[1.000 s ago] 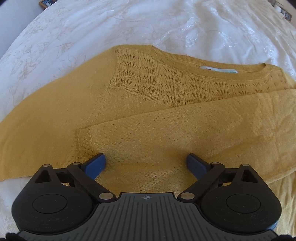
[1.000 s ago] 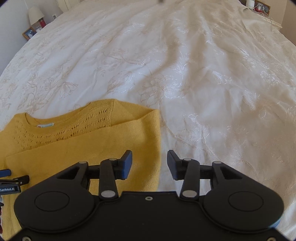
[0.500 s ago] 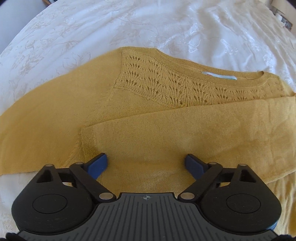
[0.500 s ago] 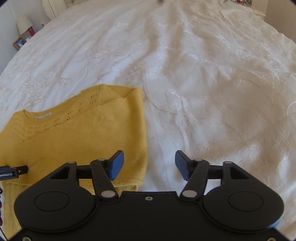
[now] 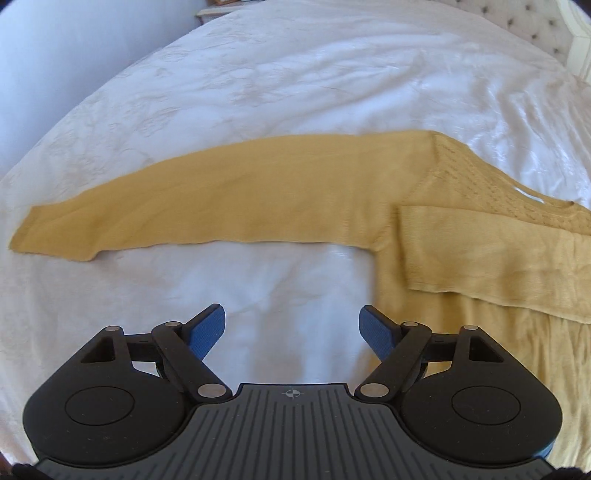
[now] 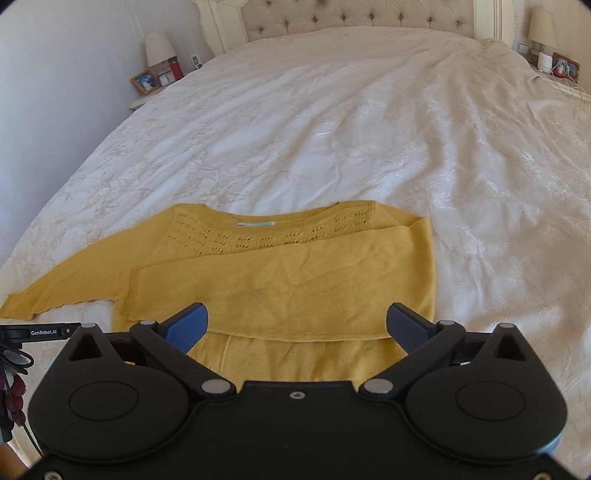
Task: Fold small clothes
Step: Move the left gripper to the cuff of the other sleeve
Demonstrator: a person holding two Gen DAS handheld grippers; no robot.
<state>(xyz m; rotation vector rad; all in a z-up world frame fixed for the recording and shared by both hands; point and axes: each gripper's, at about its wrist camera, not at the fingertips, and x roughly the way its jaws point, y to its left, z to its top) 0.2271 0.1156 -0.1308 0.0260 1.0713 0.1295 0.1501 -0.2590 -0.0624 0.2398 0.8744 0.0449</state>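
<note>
A mustard yellow knit sweater (image 6: 280,280) lies flat on the white bedspread (image 6: 369,129). One sleeve is folded across the chest (image 6: 295,291); the other sleeve (image 5: 221,195) stretches straight out to the left. My left gripper (image 5: 293,326) is open and empty, hovering over bare bedspread just below the outstretched sleeve, left of the sweater's body (image 5: 480,258). My right gripper (image 6: 297,325) is open and empty, above the sweater's lower front, its fingers straddling the folded sleeve's lower edge.
A tufted headboard (image 6: 354,14) stands at the far end of the bed. Nightstands with lamps (image 6: 159,48) and picture frames (image 6: 146,81) flank it. The left gripper's body (image 6: 40,332) shows at the left edge of the right wrist view.
My left gripper has swung left, off the sweater's body to the outstretched sleeve. My right gripper has pulled back, turned left over the sweater, and opened wider.
</note>
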